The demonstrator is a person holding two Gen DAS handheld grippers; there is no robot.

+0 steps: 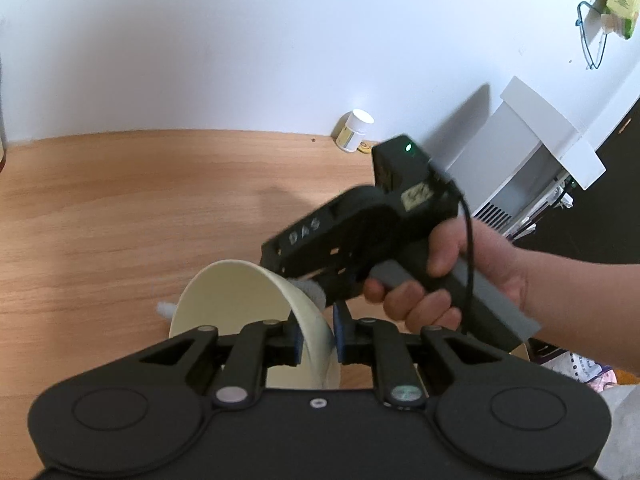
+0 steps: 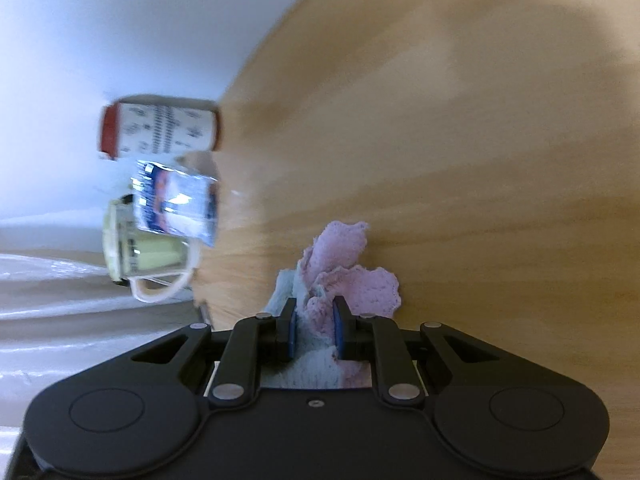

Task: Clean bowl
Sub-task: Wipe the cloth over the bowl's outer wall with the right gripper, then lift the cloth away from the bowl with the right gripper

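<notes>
Both grippers are closed on something. Between the blue pads of the left gripper (image 1: pixel 316 338) the wall of a cream bowl (image 1: pixel 240 312) is clamped, so that the bowl is held tipped on its side above the wooden table (image 1: pixel 120 208), its opening turned to the left of the left wrist view. The rim is seen running up and away from the pads.

In the right wrist view a pink and pale blue cloth (image 2: pixel 344 276) is pinched between the pads of the right gripper (image 2: pixel 314 334), with crumpled folds standing out beyond the fingertips and more fabric bunched behind them. This view is blurred and rolled sideways.

From the left wrist view the right gripper (image 1: pixel 308 288) is seen from outside, held by a bare hand (image 1: pixel 448 280) around its grey handle, with a black cable running down past the hand. Its tip is placed at the outer wall of the bowl, near the rim, where a grey-white tuft of cloth (image 1: pixel 312 290) is seen against the bowl; whether it is actually pressed on cannot be told. A second white scrap shows past the bowl's far edge.

At the back of the table, against the white wall, a small white-capped bottle (image 1: pixel 354 130) is seen. In the right wrist view, blurred containers (image 2: pixel 160 132) and a lidded jar (image 2: pixel 140 252) are seen at the table's edge.
</notes>
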